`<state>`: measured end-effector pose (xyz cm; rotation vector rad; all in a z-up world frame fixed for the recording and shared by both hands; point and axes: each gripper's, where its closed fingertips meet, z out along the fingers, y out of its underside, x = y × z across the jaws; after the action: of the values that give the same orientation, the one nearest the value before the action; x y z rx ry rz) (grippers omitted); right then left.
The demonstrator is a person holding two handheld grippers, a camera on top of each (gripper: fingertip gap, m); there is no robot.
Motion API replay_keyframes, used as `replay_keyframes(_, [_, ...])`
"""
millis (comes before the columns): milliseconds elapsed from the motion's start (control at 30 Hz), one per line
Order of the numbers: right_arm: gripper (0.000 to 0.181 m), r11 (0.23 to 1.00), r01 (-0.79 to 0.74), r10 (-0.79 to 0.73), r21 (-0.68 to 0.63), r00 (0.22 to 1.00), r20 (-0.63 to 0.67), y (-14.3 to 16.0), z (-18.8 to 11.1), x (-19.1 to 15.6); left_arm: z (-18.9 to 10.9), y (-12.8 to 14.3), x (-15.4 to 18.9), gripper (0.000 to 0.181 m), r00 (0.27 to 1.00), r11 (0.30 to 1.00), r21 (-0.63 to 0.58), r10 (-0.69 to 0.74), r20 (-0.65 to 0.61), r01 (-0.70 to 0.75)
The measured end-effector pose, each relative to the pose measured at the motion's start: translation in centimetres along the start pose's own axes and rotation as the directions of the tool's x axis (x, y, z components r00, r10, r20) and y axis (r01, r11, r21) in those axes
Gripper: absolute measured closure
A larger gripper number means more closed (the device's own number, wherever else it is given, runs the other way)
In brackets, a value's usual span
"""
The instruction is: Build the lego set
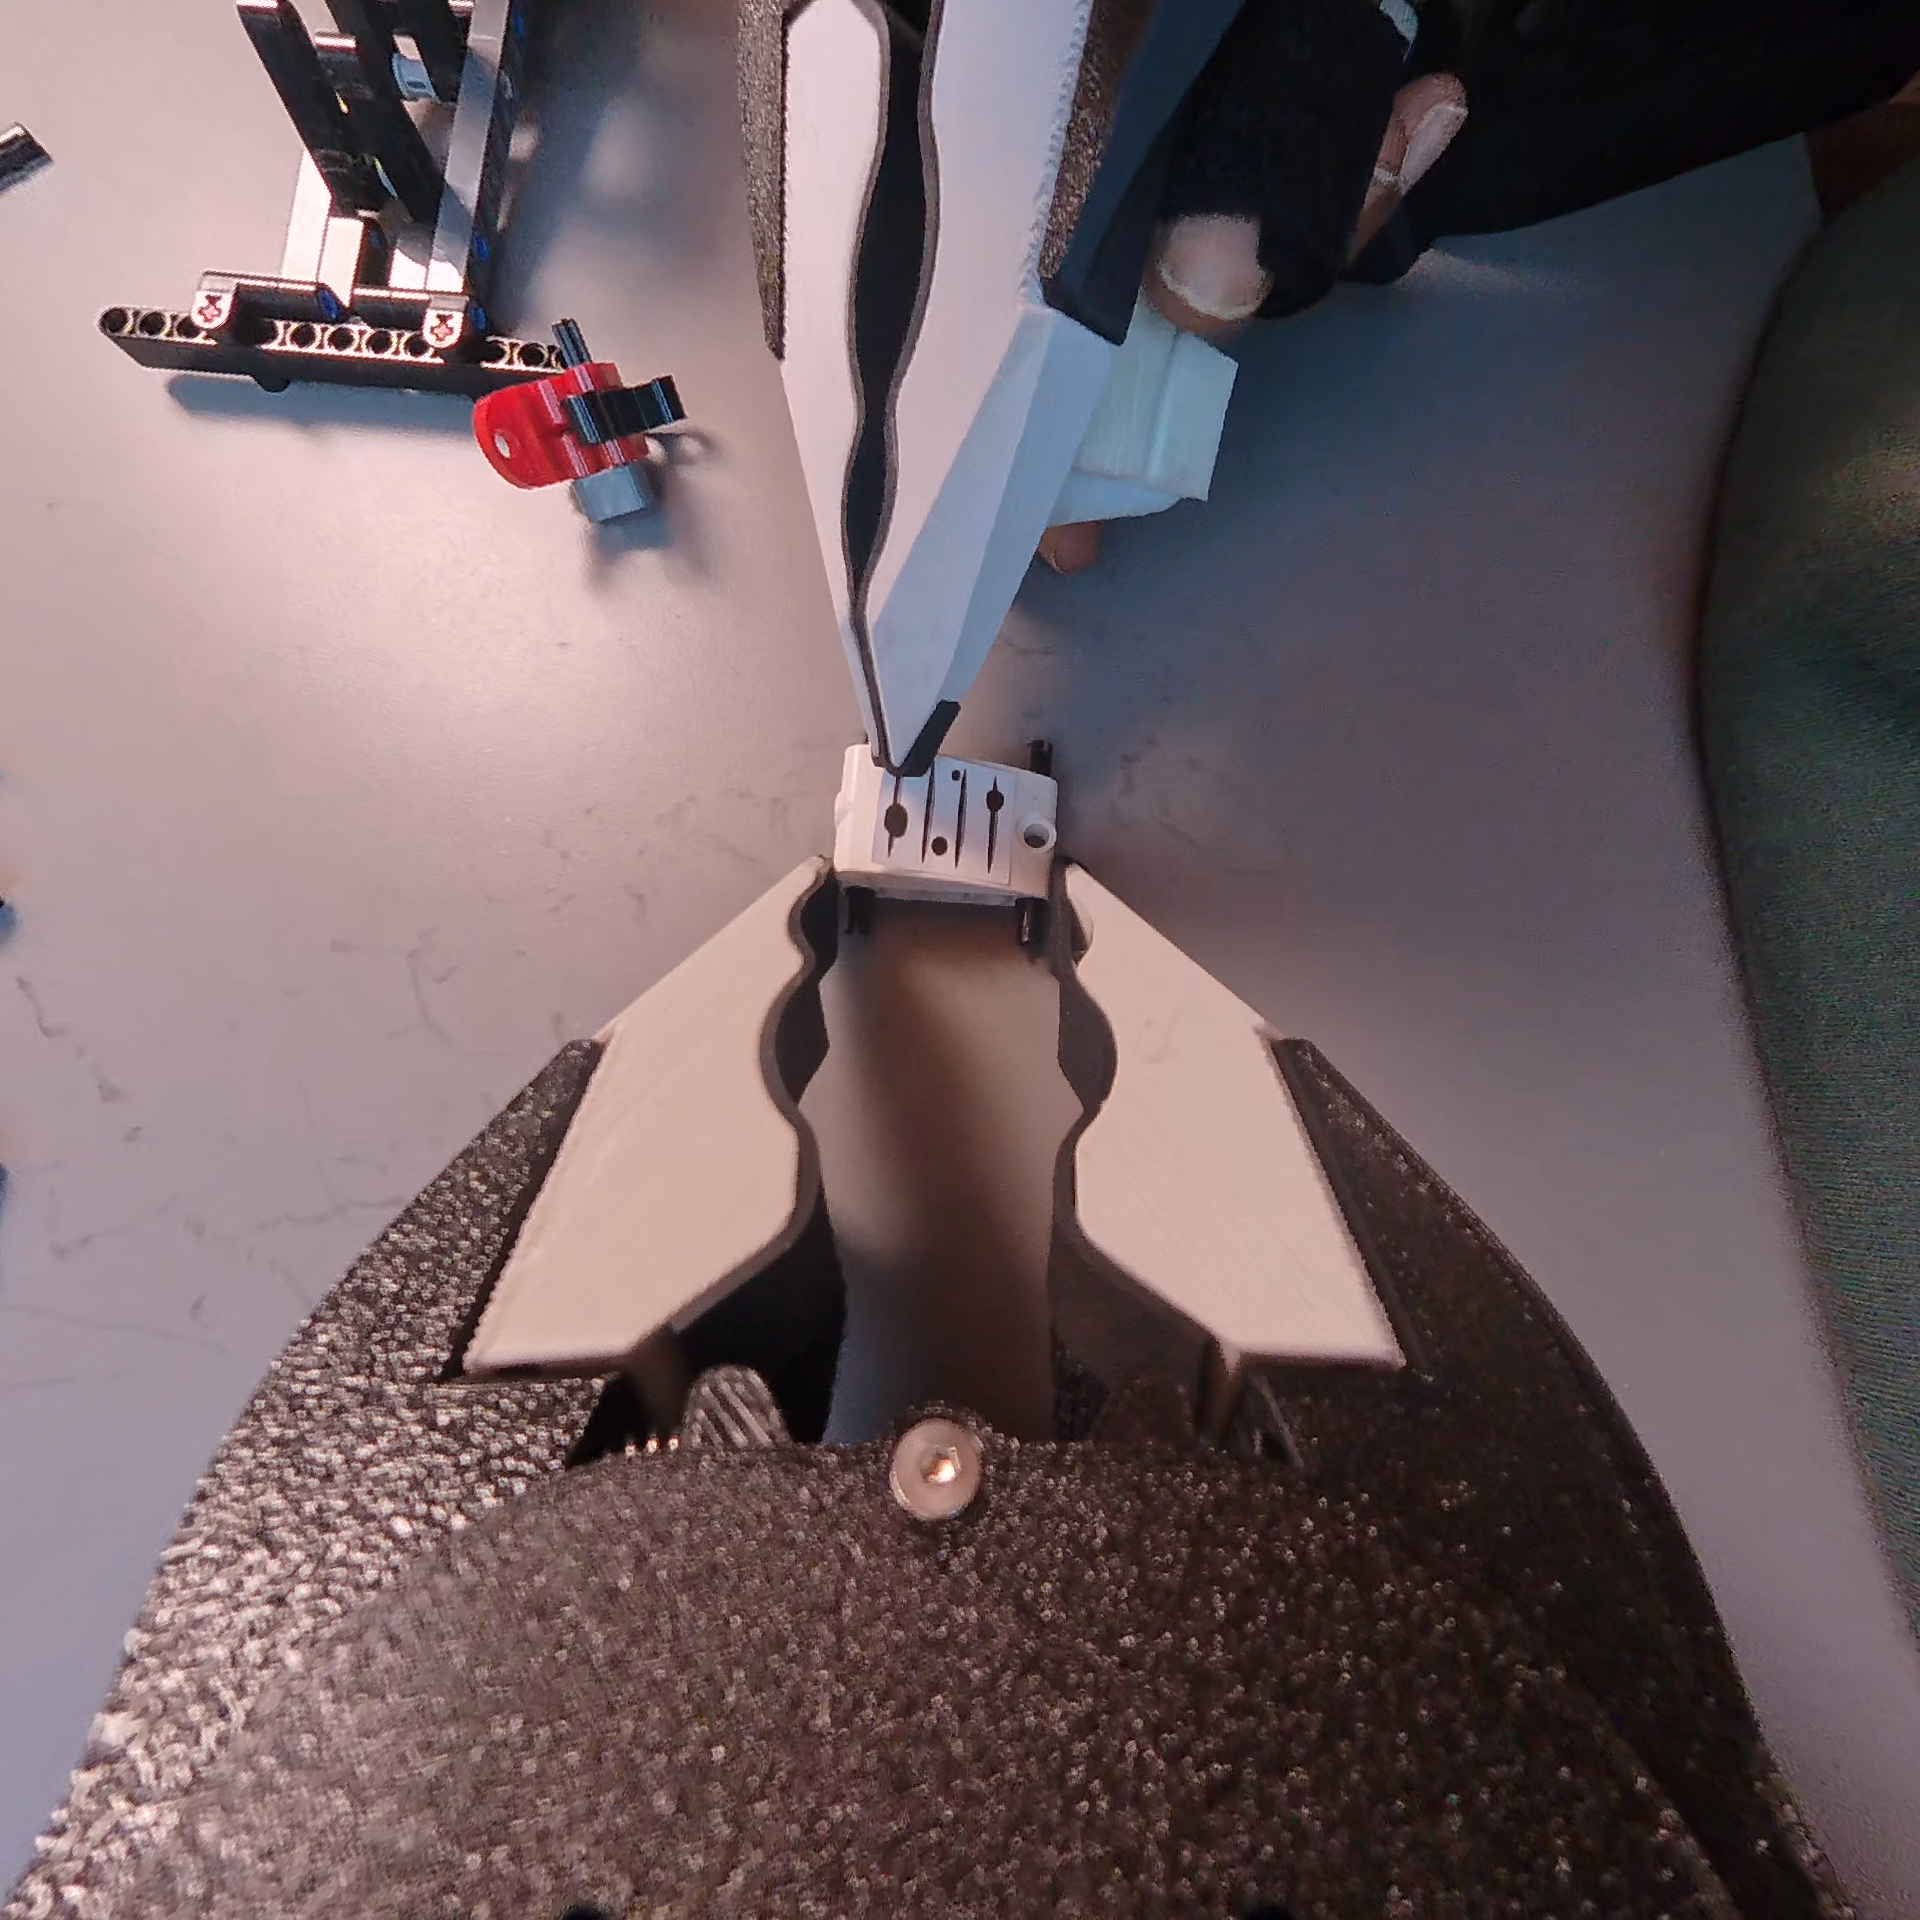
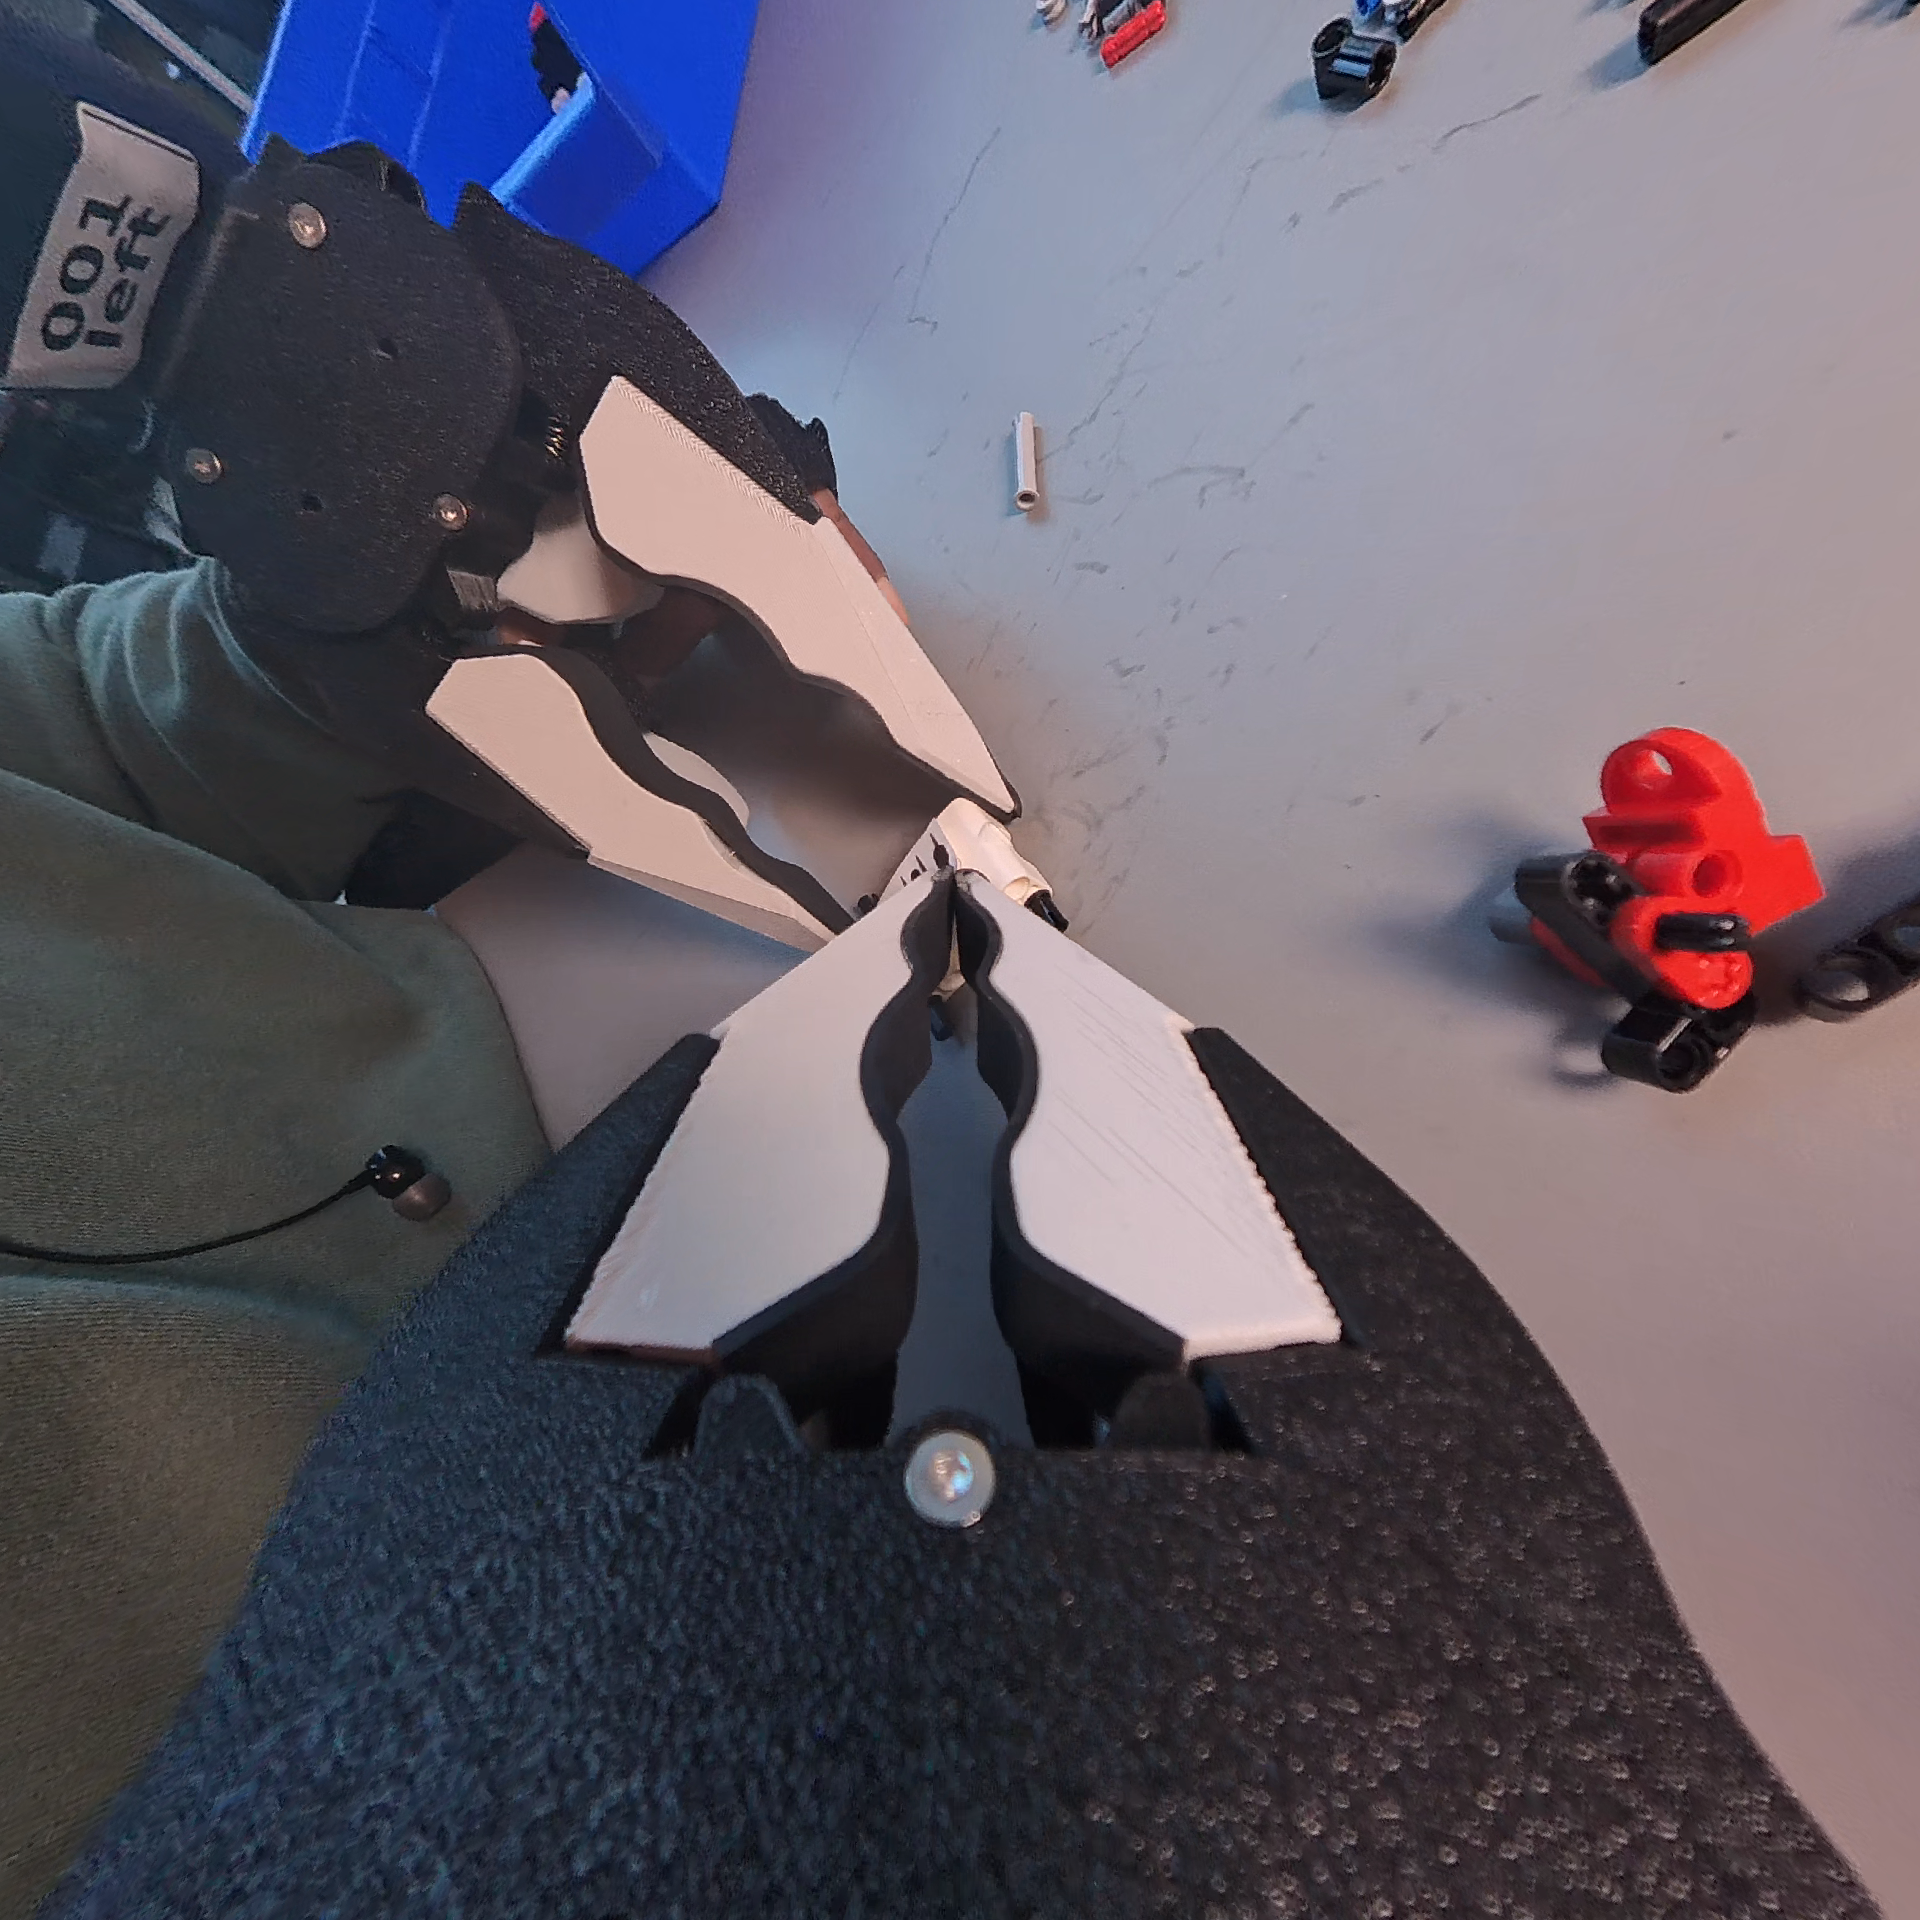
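a small white lego panel (image 1: 940, 826) with black slot markings is seen clamped between the fingertips of the left tongs (image 1: 945, 894), just above the grey table (image 1: 416, 831); the left tongs are spread only as wide as the piece, one tip on each short end. the panel's long axis runs across the left wrist view, from finger to finger, with its marked face turned up towards the camera and black pins (image 1: 1029, 920) protruding from its near edge. from above, the right tongs (image 1: 902, 756) are brought down point-first onto the panel's far left corner, their fingers pressed almost together, and a thin black piece (image 1: 928, 736) is pinched at their tips and touches the panel. in the right wrist view the same meeting is shown, the right tongs (image 2: 954, 883) nearly closed against the white piece. a printed tag (image 2: 99, 281) is carried on the body of the left tongs; its wording is not given here. farther off, a red and black subassembly (image 1: 566, 426) is lying on the table, and beyond it a black and white beam frame (image 1: 343, 260) with small red-and-white stickers. a short grey tube (image 2: 1025, 462), a blue bin (image 2: 582, 114) and scattered small parts (image 2: 1351, 47) are seen at the far edge.
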<state>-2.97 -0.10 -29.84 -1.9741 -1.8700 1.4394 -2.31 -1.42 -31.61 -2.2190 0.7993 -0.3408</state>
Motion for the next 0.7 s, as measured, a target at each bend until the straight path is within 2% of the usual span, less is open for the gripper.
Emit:
replay_keyframes(400, [0.179, 0.983, 0.181, -0.182, -0.023, 0.974, -0.133, 0.05, 0.09, -0.04, -0.04, 0.06, 0.02, 0.141, 1.000, 1.000, -0.007, -0.004, 0.003, 0.004])
replay_keyframes(700, [0.164, 0.941, 0.337, -0.338, -0.046, 0.916, -0.215, 0.24, 0.18, -0.49, -0.06, 0.07, -0.09, 0.141, 1.000, 1.000, -0.002, -0.015, 0.003, 0.015])
